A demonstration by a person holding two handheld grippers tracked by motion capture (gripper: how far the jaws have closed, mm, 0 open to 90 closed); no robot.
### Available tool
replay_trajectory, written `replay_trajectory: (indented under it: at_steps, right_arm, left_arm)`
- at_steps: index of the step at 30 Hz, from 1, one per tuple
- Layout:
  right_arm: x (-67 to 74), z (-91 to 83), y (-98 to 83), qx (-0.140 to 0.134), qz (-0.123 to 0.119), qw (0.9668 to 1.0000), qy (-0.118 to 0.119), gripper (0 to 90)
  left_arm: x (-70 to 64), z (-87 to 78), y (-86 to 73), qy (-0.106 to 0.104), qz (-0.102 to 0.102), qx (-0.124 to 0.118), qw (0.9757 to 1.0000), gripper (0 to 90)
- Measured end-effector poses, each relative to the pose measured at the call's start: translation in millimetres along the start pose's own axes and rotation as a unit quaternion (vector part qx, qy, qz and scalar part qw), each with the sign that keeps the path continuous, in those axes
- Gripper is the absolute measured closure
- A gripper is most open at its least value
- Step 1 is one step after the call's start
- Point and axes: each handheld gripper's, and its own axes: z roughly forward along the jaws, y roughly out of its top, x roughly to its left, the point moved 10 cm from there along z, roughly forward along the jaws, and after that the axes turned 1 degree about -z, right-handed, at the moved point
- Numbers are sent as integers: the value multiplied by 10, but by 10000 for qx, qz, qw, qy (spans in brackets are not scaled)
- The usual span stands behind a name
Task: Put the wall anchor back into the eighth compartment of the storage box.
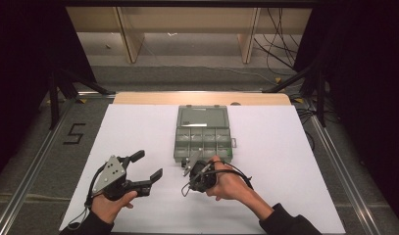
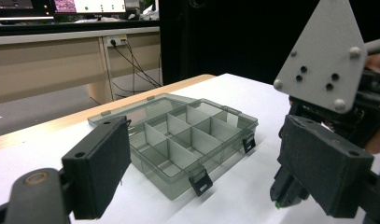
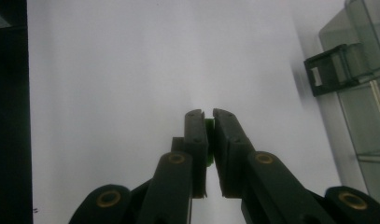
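Our right gripper [image 3: 210, 122] is pinching a small green piece [image 3: 209, 124], jaws nearly closed, over the white table [image 1: 285, 161] just beside the open organizer box [image 1: 203, 133]. Our left gripper [image 1: 147, 166] hovers spread and empty, well left. We judge the piece should travel level over a compartment before release. We count one box, eight compartments, two latches, one piece.

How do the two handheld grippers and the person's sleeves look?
Both grippers, left and right, are black with two flat rectangular jaws, brass-coloured pivot pins and a grey three-cornered plate with screws. A thin black cable loops from the right one. The sleeves are dark.
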Motion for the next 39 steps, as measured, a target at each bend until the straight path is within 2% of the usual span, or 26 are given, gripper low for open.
replay_trajectory:
  at_steps: [18,21,39]
  right_arm:
    - [-226,-154,-94,-90,240,9994,-220,846]
    - [-246,-175,-103,-125,264,9994,-194,846]
    - [-479,-376,-170,-314,463,9972,-489,846]
  left_arm:
    - [2,-3,3,1,-1,-5,10000,159]
    - [1,-3,4,-1,2,-5,10000,159]
    - [2,-4,7,0,2,-13,10000,159]
